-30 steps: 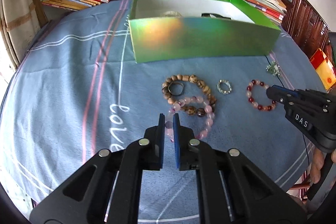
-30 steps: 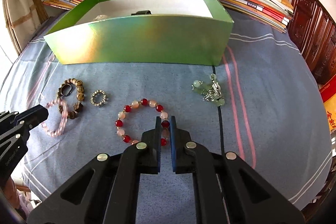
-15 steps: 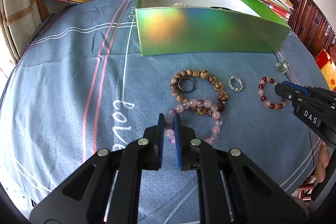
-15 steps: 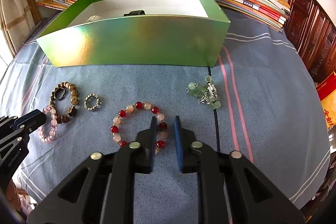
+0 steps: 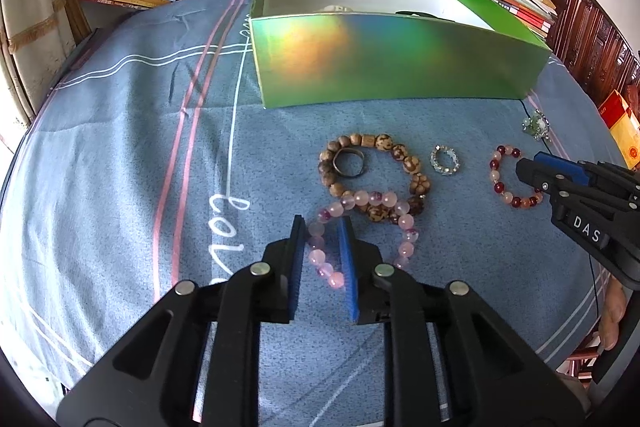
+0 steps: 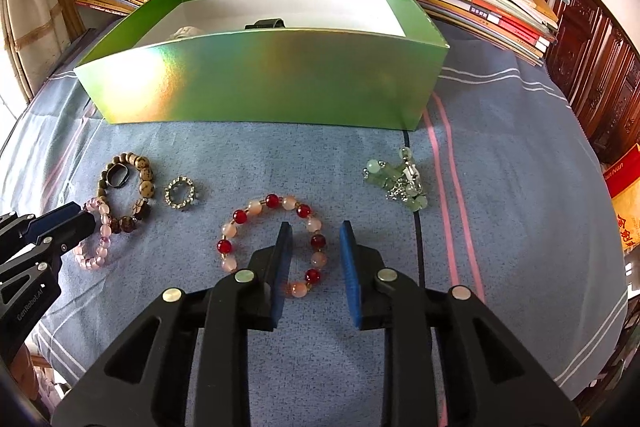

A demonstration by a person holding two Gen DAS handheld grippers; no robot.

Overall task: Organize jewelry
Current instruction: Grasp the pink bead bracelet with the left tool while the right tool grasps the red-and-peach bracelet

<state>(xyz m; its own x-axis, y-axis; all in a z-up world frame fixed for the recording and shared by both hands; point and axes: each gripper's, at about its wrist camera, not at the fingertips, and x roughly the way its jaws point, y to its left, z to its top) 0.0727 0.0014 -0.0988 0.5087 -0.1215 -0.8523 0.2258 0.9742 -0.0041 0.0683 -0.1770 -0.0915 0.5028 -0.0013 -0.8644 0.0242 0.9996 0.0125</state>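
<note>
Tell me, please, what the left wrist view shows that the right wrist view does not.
Only the left wrist view: white lettering on the cloth, and the left tool head-on, with beads of the pink bracelet between its jaws. Only the right wrist view: the right tool head-on, with one side of the red bracelet between its jaws. Both tools' jaws have just been opening. Shared: green box, wooden bracelet, sparkly ring, green bead piece.

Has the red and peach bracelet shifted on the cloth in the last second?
No. The red and peach bracelet still lies the same way between the crystal ring and the green bead cluster.
</note>
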